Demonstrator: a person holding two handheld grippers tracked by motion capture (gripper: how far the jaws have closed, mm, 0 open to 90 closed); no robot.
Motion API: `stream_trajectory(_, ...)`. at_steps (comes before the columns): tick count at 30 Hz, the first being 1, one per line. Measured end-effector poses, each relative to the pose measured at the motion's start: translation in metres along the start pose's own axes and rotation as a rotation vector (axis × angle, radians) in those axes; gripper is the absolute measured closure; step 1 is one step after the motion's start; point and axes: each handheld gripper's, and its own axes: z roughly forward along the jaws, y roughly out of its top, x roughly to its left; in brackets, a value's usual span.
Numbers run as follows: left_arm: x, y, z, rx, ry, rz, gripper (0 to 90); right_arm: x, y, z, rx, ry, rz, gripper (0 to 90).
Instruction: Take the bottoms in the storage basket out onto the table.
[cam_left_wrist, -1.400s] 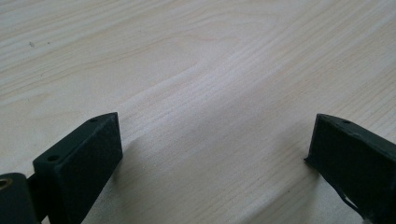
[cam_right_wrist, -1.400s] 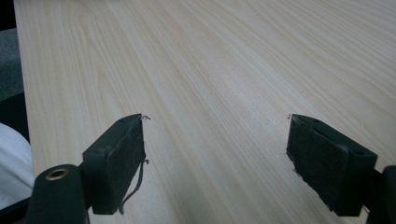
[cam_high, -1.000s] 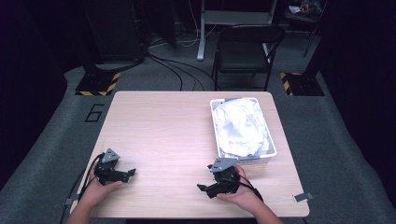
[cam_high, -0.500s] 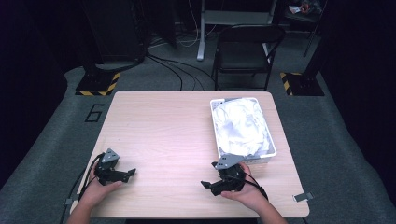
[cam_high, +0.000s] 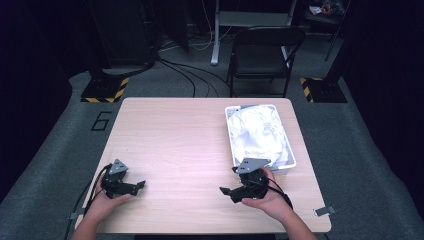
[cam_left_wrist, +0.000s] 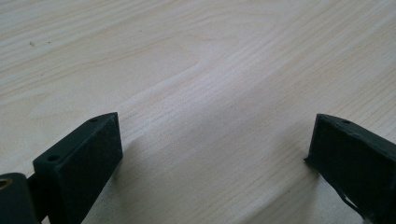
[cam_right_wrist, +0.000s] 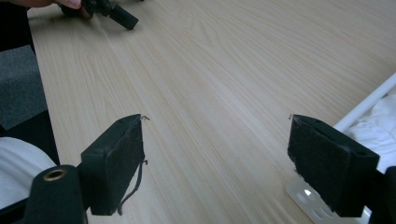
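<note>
A white basket (cam_high: 295, 163) holding crumpled white cloth (cam_high: 257, 135) stands at the right side of the pale wooden table (cam_high: 175, 135). My right gripper (cam_high: 225, 191) hovers just in front of the basket's near left corner, pointing left, its jaws open over bare wood. In the right gripper view, the right gripper (cam_right_wrist: 215, 158) has nothing between its pads, and the basket's rim (cam_right_wrist: 369, 103) and cloth (cam_right_wrist: 380, 126) sit at the right edge. My left gripper (cam_high: 139, 185) rests near the front left of the table, open. The left gripper (cam_left_wrist: 212, 154) frames only bare wood.
A black chair (cam_high: 265, 50) stands behind the table's far edge, with cables and two yellow-and-black striped bases (cam_high: 105, 90) on the grey floor. A small metal clip (cam_high: 322, 211) lies at the table's front right corner. The left gripper (cam_right_wrist: 109, 10) appears far off in the right gripper view.
My right hand has lifted a little and shifted right, closer to the basket's near corner. The left hand has stayed where it was.
</note>
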Motion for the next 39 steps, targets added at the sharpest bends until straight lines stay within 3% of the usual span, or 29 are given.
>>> stream_trajectory(15, 0.000, 0.000, 0.000, 0.000, -0.001, 0.000, 2.6, -0.015, 0.018, -0.017, 0.005, -0.028, 0.022, 14.5)
stream_trajectory(39, 0.000, 0.000, 0.000, 0.000, 0.000, 0.001, 2.6, -0.045, 0.039, -0.023, 0.014, -0.105, 0.048, 14.1)
